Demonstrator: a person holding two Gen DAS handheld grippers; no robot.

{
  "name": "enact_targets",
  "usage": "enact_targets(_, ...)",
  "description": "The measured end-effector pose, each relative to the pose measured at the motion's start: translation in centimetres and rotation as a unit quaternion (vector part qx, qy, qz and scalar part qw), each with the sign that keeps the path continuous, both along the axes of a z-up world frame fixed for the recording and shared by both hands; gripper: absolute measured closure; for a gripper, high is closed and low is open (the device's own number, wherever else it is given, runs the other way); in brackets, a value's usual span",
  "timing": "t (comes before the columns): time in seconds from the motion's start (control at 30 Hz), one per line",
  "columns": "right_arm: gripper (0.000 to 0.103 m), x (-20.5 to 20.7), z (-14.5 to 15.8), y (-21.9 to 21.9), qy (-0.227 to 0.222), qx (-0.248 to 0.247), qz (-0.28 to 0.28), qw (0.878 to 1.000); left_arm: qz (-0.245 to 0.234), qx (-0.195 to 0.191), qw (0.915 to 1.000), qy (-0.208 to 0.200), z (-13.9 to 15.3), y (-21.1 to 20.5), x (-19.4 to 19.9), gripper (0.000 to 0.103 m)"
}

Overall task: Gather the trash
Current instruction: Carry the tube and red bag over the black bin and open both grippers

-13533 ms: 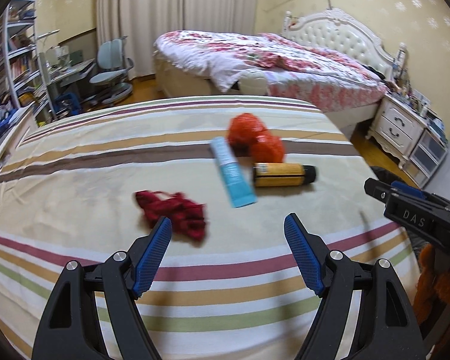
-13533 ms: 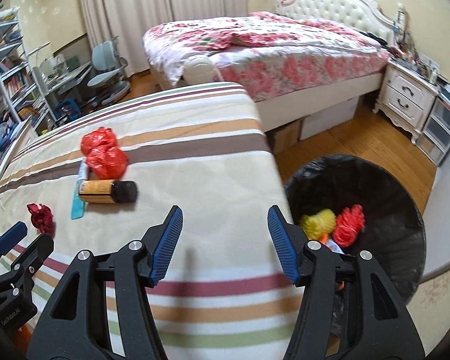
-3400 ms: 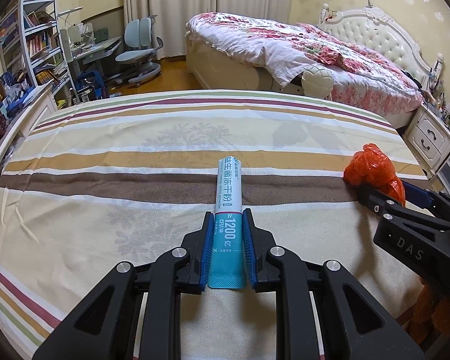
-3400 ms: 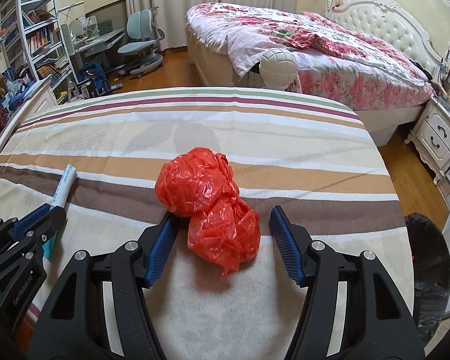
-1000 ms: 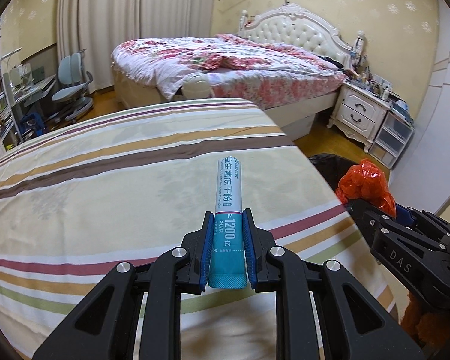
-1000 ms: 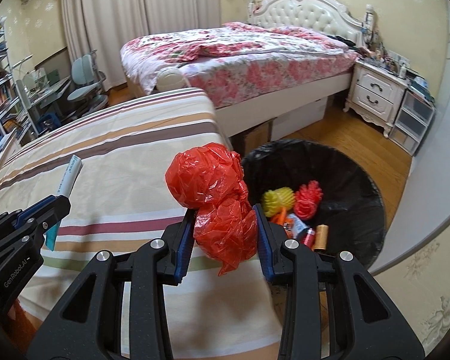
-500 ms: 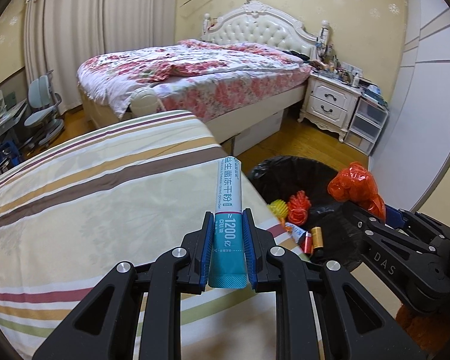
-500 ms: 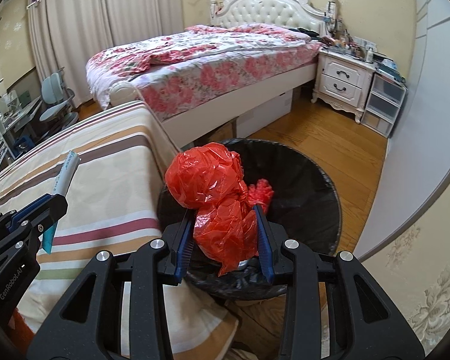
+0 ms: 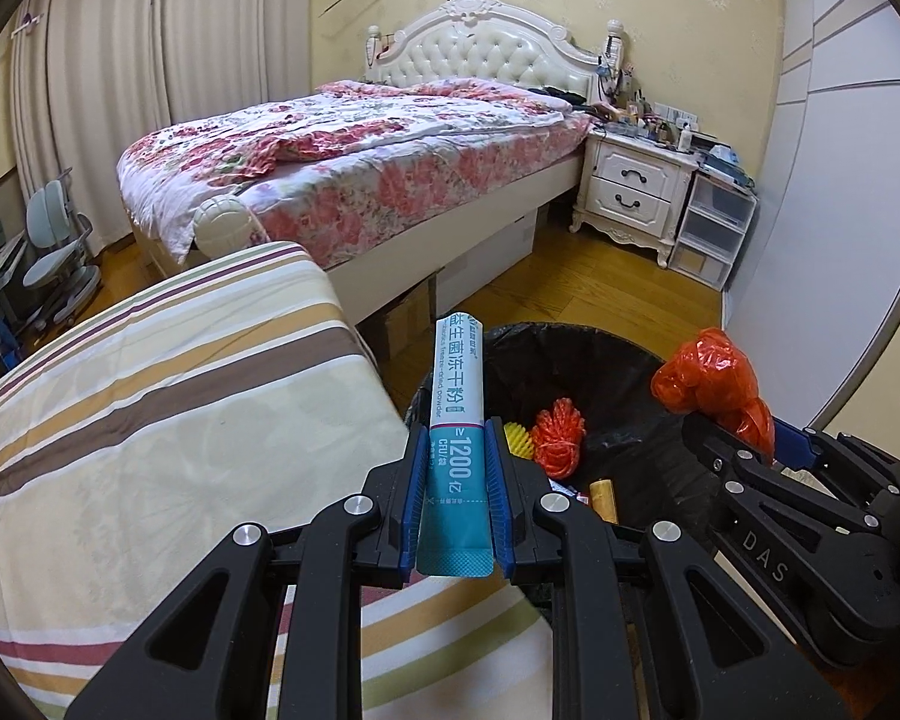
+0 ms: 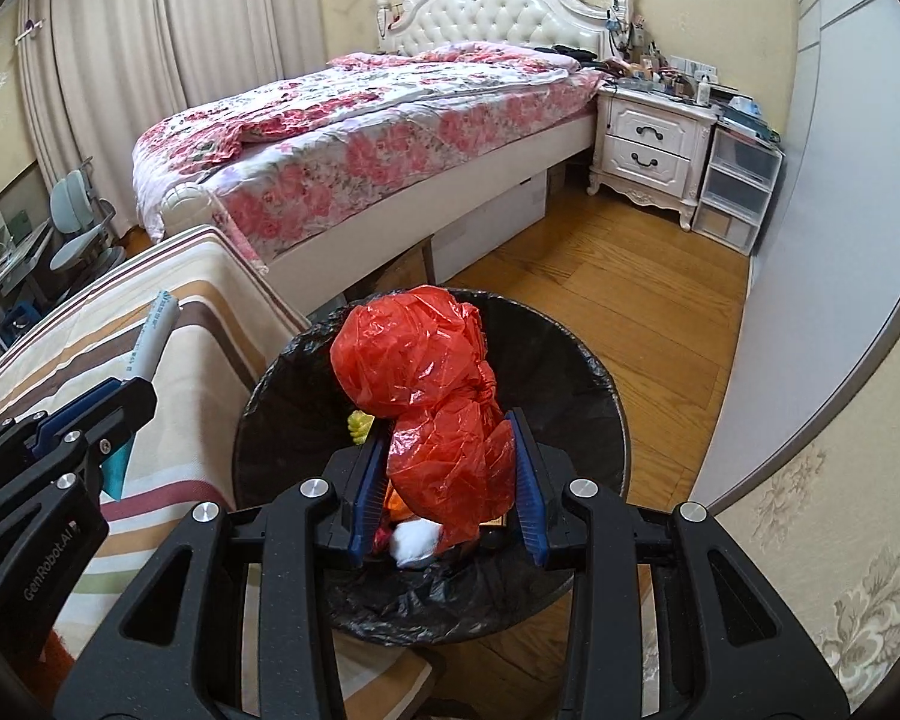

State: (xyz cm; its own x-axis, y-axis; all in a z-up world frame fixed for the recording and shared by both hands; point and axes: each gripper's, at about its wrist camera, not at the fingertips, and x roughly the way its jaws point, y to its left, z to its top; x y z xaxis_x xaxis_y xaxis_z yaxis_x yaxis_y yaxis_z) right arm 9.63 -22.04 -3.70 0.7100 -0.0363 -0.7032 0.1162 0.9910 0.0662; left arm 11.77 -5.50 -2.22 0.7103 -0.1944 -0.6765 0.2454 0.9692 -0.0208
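Red bag (image 10: pixel 432 402) hides most bin (image 10: pixel 576 372) contents — right tongs (image 10: pixel 447 480) clamped.

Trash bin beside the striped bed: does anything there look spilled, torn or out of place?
Nothing stands out. The trash bin stands upright with its black liner over the rim, and the trash lies inside it. No trash shows on the wooden floor around it.
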Motion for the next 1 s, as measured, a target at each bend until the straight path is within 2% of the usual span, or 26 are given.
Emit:
enact_targets(0.73, 0.065, 2.2, -1.6, -1.8, 0.018, 0.005, -0.013, 1.0, -0.007, 0.025, 0.9994, 0.022, -1.9, -2.7, 2.5, 0.081)
enact_targets(0.83, 0.065, 2.3, -1.7, -2.0, 0.02, 0.007, -0.015, 1.0, -0.004, 0.026, 0.9994, 0.023, -1.9, -2.7, 2.5, 0.065)
enact_targets(0.93, 0.064, 2.5, -1.8, -2.0, 0.022, 0.007, -0.017, 1.0, -0.003, 0.026, 0.9995, 0.02, -1.9, -2.7, 2.5, 0.058)
enact_targets(0.97, 0.063, 2.5, -1.9, -2.0, 0.022, 0.006, -0.017, 1.0, -0.002, 0.026, 0.9995, 0.019, -1.8, -2.7, 2.5, 0.055)
enact_targets(1.0, 0.054, 2.6, -1.9, -2.0, 0.021, 0.006, -0.019, 1.0, -0.002, 0.026, 0.9995, 0.018, -1.8, -2.7, 2.4, 0.054)
